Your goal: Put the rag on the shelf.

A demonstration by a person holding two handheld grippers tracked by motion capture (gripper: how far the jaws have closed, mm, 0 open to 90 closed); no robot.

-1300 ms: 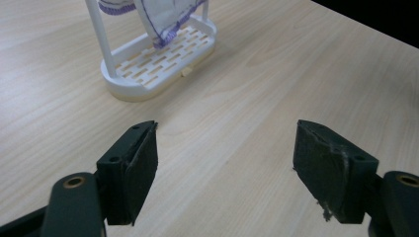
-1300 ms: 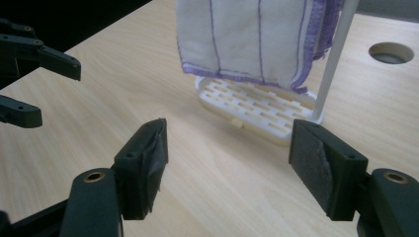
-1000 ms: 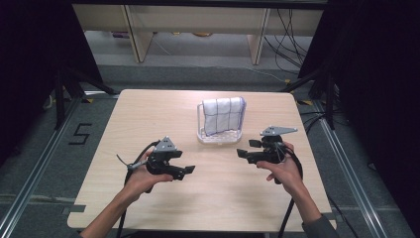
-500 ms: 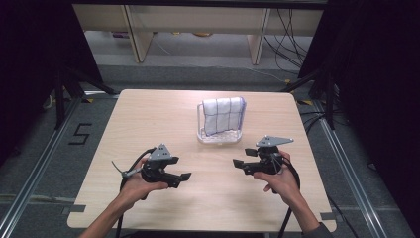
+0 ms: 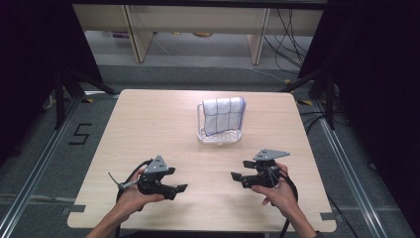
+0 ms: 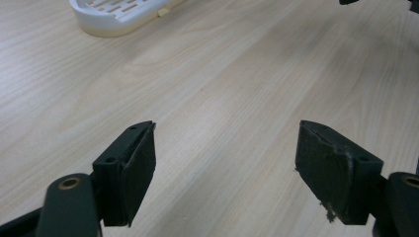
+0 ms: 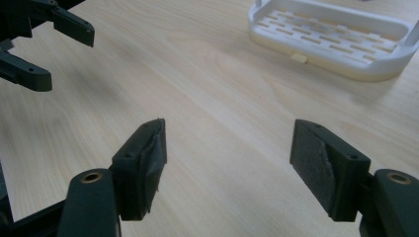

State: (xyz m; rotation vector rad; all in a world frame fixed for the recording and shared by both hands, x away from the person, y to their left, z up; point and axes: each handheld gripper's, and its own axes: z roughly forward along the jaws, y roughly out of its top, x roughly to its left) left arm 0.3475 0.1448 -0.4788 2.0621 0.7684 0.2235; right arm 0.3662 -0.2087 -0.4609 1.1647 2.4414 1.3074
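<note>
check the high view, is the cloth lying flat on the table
No, the cloth hangs draped over the upright frame of the white rack.

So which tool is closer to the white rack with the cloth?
Right. The right tool sits just below the rack, slightly right of it; the left tool is farther, down-left.

Right gripper [image 7: 228, 163] gapes over bare table [image 7: 207, 98]; white rack [image 7: 336, 44] ahead, perhaps empty.

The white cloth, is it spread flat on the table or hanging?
Hanging: the white cloth is draped over the top rail of the white rack, falling down its side.
</note>
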